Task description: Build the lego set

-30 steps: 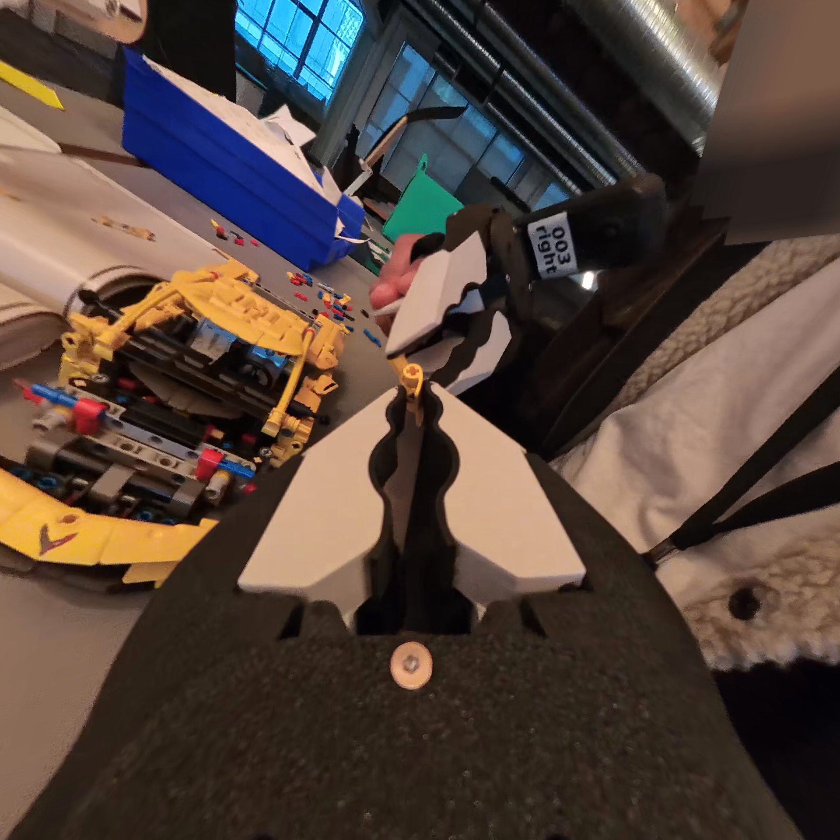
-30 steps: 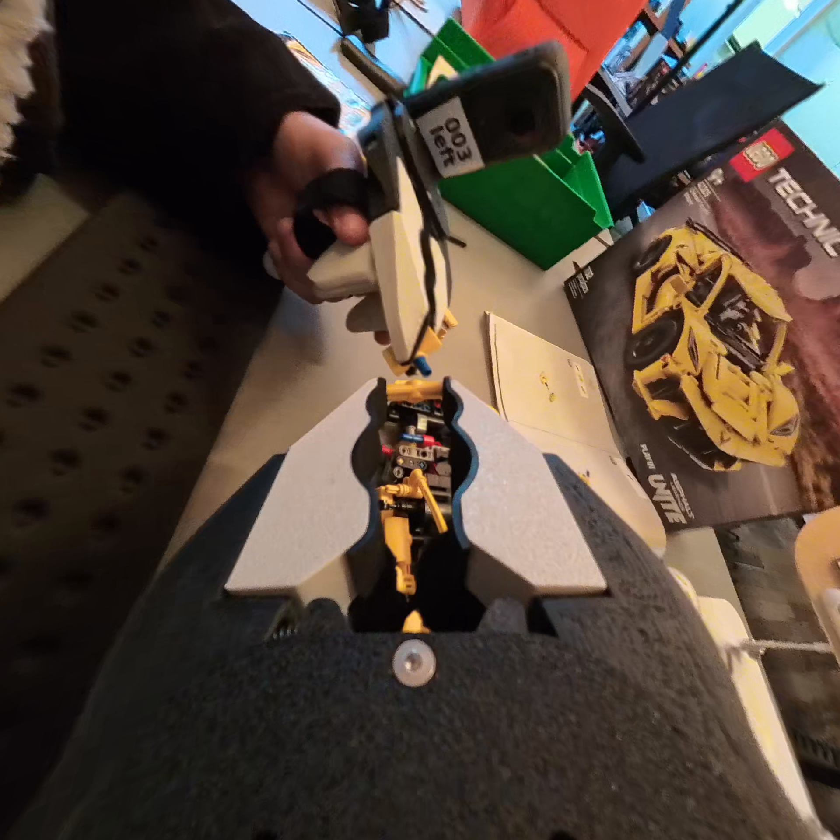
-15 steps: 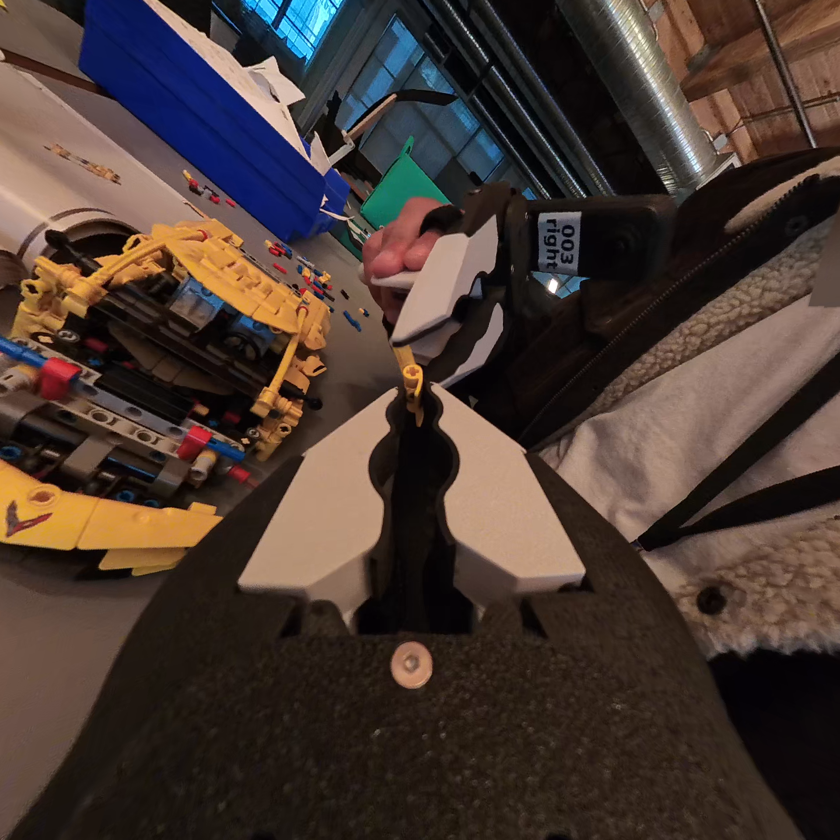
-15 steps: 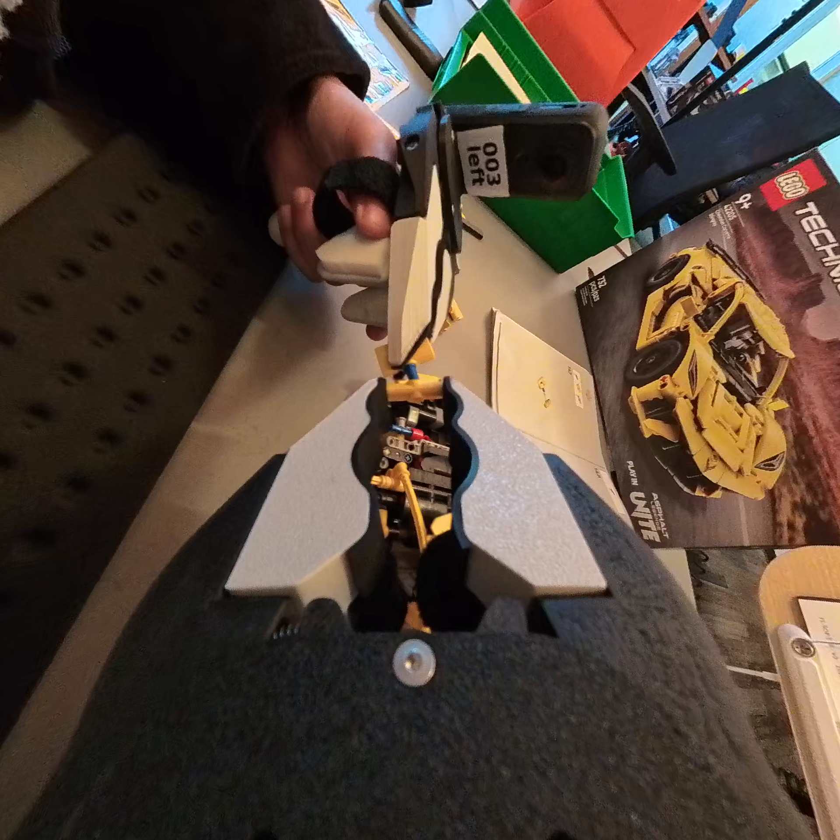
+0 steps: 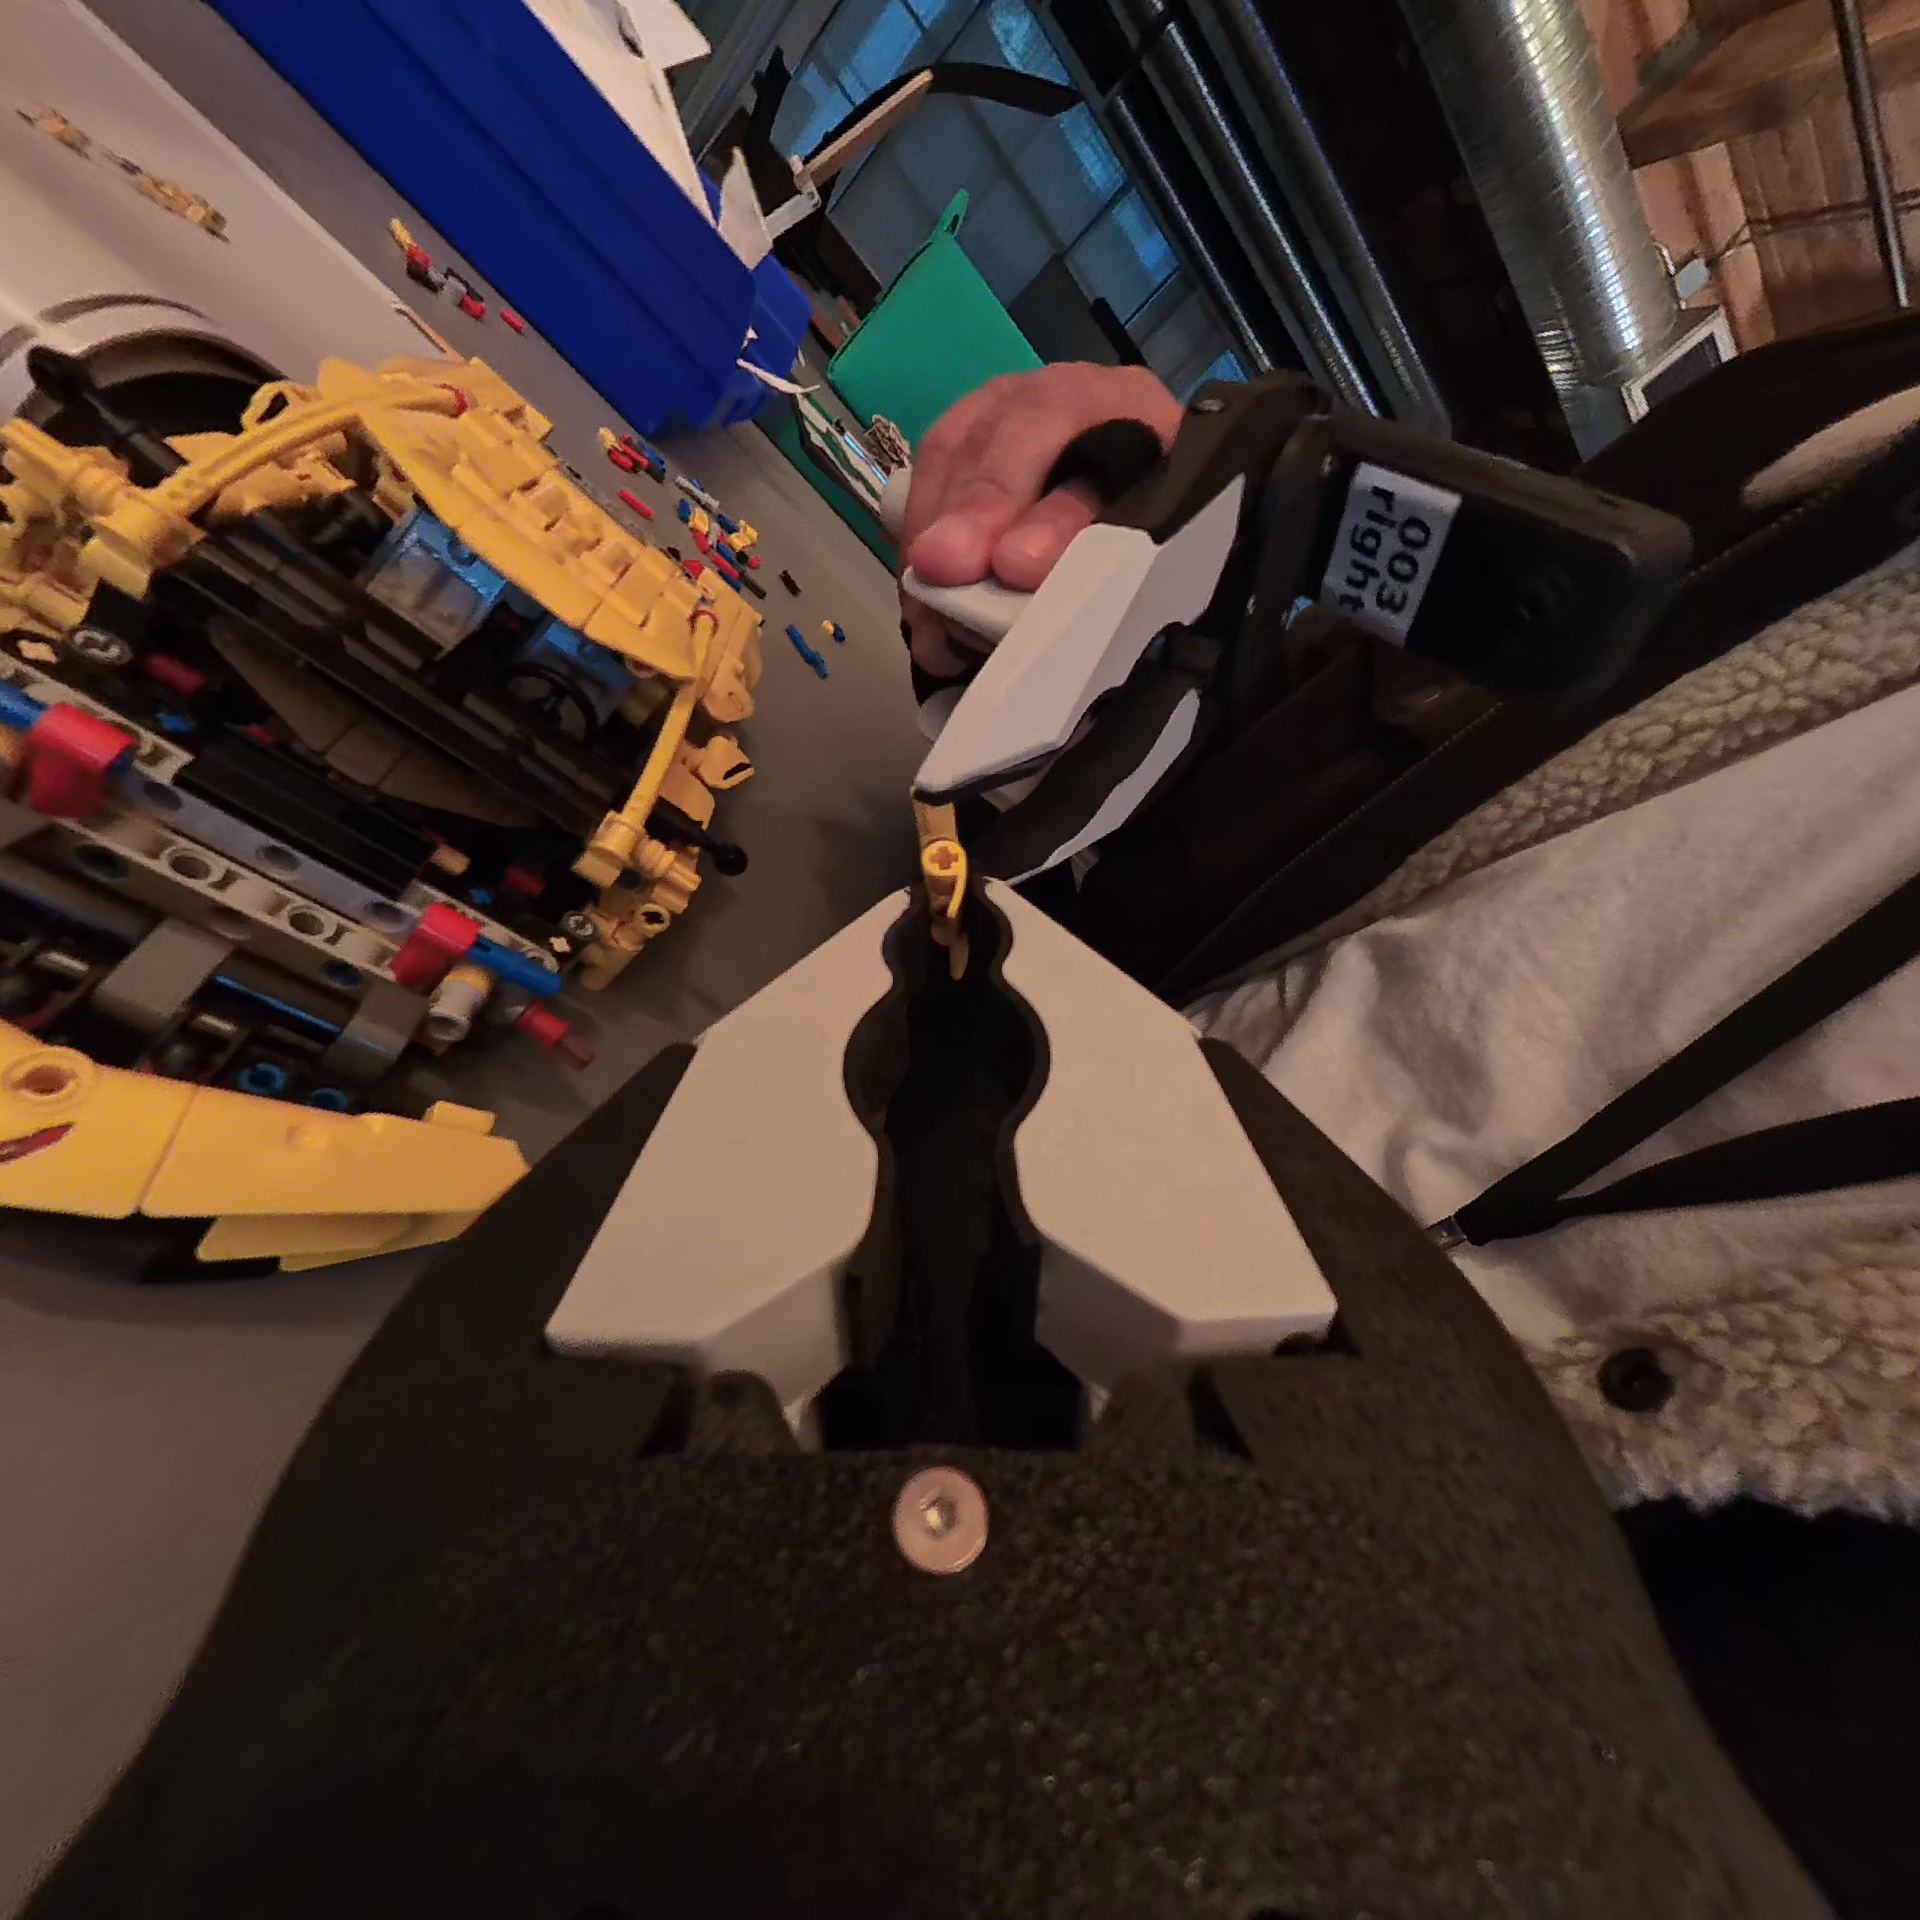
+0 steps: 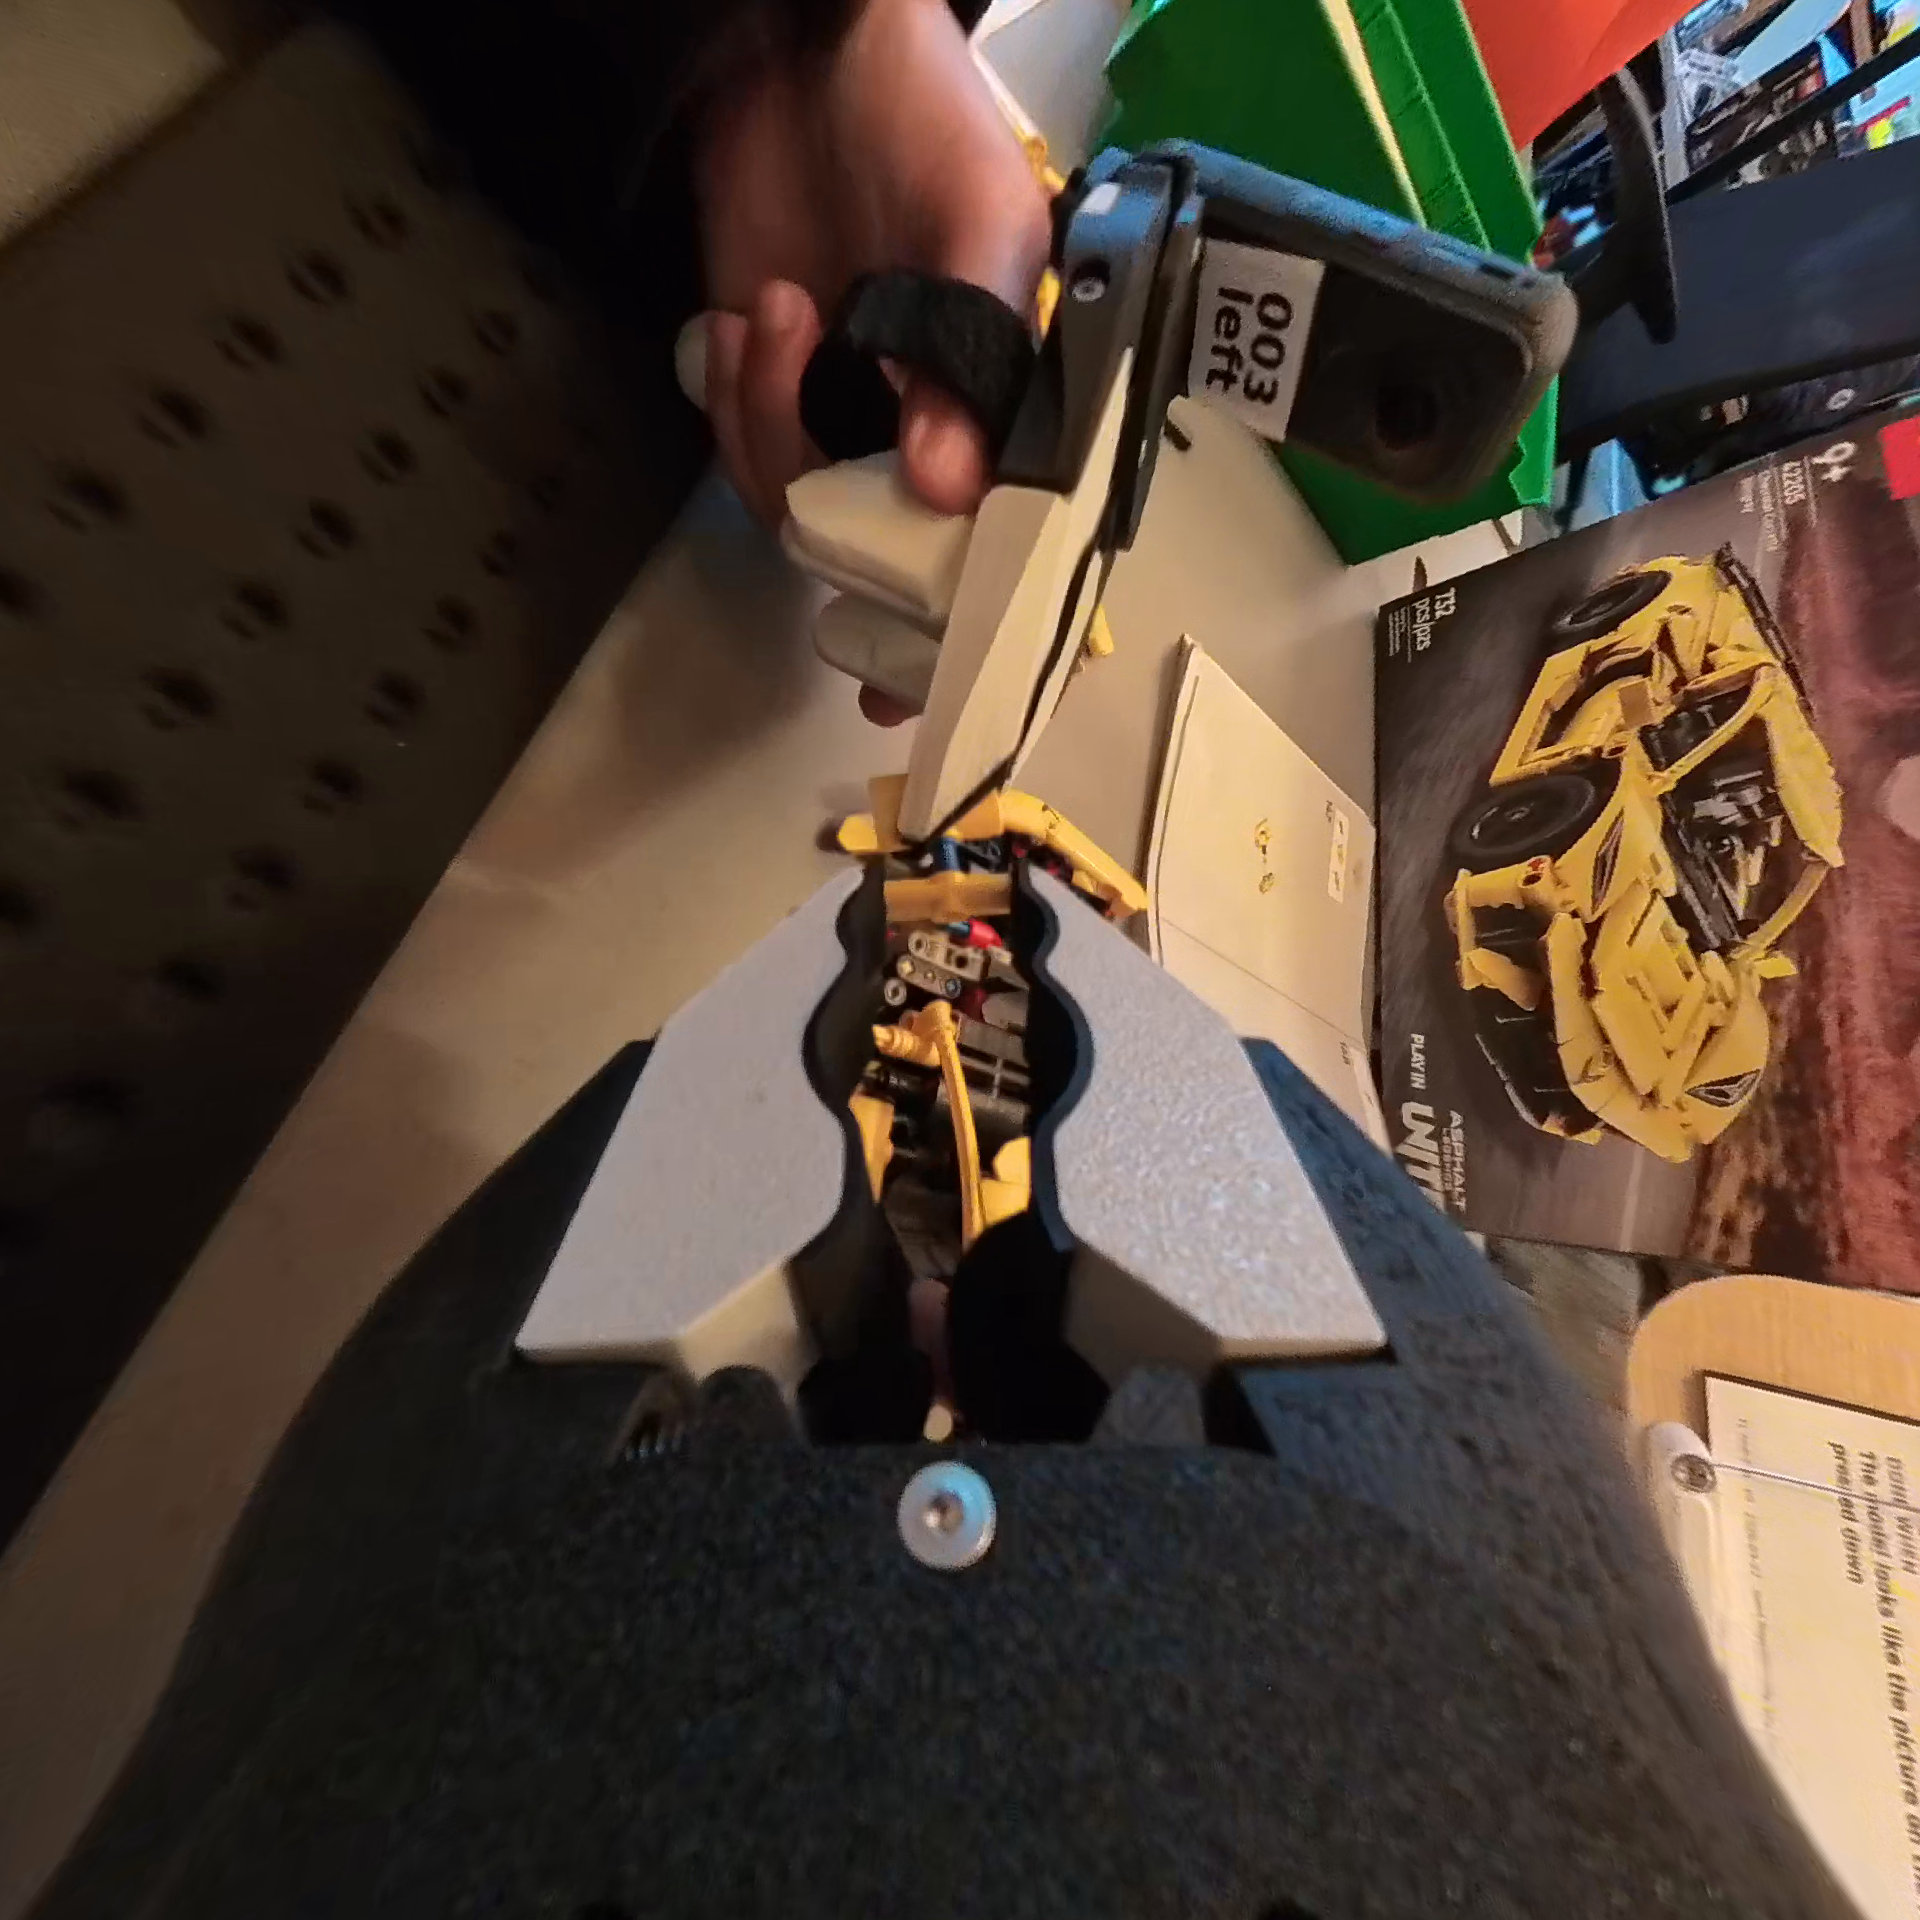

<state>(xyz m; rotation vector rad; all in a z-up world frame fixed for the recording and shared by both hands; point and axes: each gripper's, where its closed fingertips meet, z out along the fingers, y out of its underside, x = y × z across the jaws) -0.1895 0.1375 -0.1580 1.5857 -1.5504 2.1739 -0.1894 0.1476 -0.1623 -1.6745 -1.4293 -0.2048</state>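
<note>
- So, left gripper point(image 5: 943, 914) is clamped on a small yellow lego piece point(image 5: 943, 883), pinched right at the tips, up in the air off the table point(image 5: 187, 1455).
- Right gripper point(image 5: 940, 795) comes in from above in the left wrist view, its tips closed on the top end of that same yellow piece. Both tools are gripping it at once, as far as I can see.
- How much of the piece sits inside either set of fingers is hidden, so its full shape is hard to call.
- In the right wrist view the right gripper point(image 6: 948, 883) has its fingers only narrowly apart, and the piece itself is hard to pick out against the yellow car behind it.
- Half-built yellow car model point(image 5: 395, 644) sits on the table to the left, cut off at the frame edge. Through the right gripper's gap you only get a sliver of it point(image 6: 951, 1049).
- Loose small pieces point(image 5: 717, 540) are scattered past the car, too tiny to identify beyond red, blue and yellow.
- Blue bin point(image 5: 540, 187) and a green bin point(image 5: 935, 332) are farther back.
- Lego box point(image 6: 1662, 883) with the yellow car picture lies on the right, with an instruction booklet point(image 6: 1257, 831) beside it, partly covered by the gripper.
- A person's hand point(image 6: 862, 208) holds the left gripper point(image 6: 951, 821), sleeve running out of frame.
- Motion blur softens the right wrist view's edges.
</note>
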